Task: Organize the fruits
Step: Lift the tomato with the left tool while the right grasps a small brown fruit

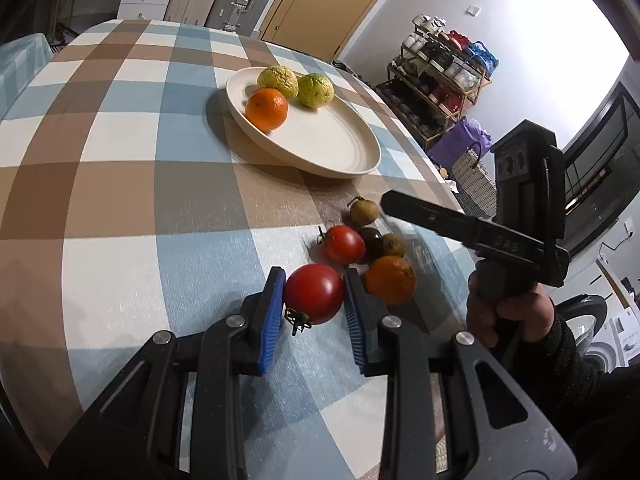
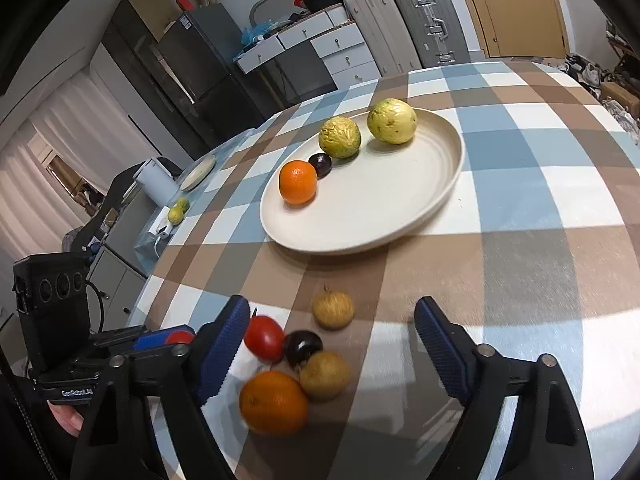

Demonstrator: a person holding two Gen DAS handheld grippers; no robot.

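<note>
A cream plate [image 1: 332,148] [image 2: 384,208] on the checked table holds an orange [image 1: 267,109] [image 2: 298,182], two yellow-green fruits [image 1: 278,82] [image 2: 340,137] and a dark plum [image 2: 320,165]. My left gripper [image 1: 314,304] is shut on a red tomato [image 1: 314,293] resting low on the cloth. Just beyond lie a second tomato [image 1: 344,244] [image 2: 264,338], a dark plum [image 1: 371,242] [image 2: 303,346], two brown fruits [image 1: 364,211] [image 2: 333,310] and an orange [image 1: 390,280] [image 2: 274,402]. My right gripper [image 2: 332,340] is open wide above this cluster.
The checked tablecloth [image 1: 120,160] covers the table. The right gripper's body [image 1: 520,220] hangs at the right of the left wrist view. A kettle [image 2: 156,178] and a small plate [image 2: 198,174] stand beyond the table's far left edge.
</note>
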